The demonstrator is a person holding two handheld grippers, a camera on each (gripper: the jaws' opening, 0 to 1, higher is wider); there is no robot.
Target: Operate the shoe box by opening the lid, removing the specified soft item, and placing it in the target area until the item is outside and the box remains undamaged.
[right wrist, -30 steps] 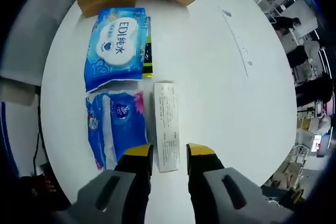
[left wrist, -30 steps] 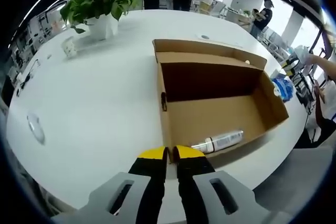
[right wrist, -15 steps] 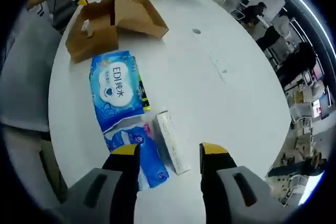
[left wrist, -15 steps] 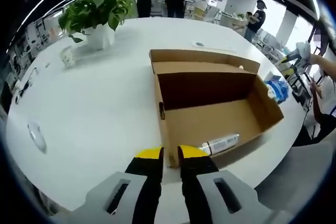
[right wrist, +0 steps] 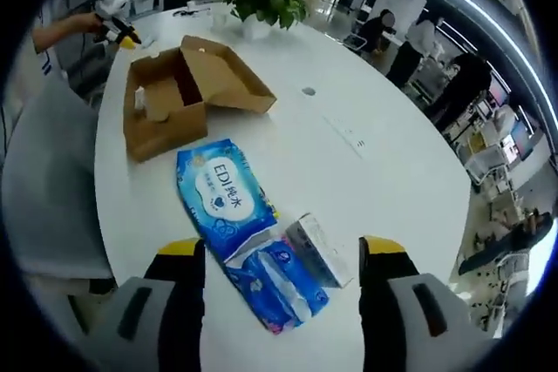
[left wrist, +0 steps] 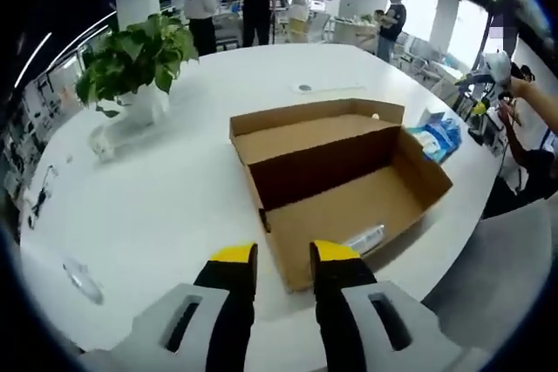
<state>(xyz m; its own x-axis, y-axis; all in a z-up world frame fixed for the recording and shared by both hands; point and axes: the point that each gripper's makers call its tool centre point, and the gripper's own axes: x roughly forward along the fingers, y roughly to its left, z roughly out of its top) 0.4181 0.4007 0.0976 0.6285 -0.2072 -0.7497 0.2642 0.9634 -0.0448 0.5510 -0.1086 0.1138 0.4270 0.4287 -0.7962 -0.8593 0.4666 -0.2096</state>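
The brown shoe box (left wrist: 349, 189) lies open on the white table, its lid (left wrist: 305, 124) folded back. A white bottle (left wrist: 364, 239) rests against its near wall. My left gripper (left wrist: 284, 254) hovers open, with the box's near corner showing between its jaws. In the right gripper view the box (right wrist: 166, 98) sits far off. My right gripper (right wrist: 281, 247) is wide open above a large blue wipes pack (right wrist: 222, 193), a smaller blue pack (right wrist: 279, 278) and a white carton (right wrist: 318, 246). Nothing is held.
A potted plant (left wrist: 135, 58) stands at the table's far left. The blue packs (left wrist: 440, 132) lie right of the box, near a person's hand holding the other gripper (left wrist: 486, 84). The left gripper (right wrist: 118, 28) shows beyond the box. Grey clothing (right wrist: 48, 189) borders the table edge. People stand behind.
The left jaws have gone from shut to open and that view has pulled back. The right gripper has lifted away from the white carton, its jaws spreading wider.
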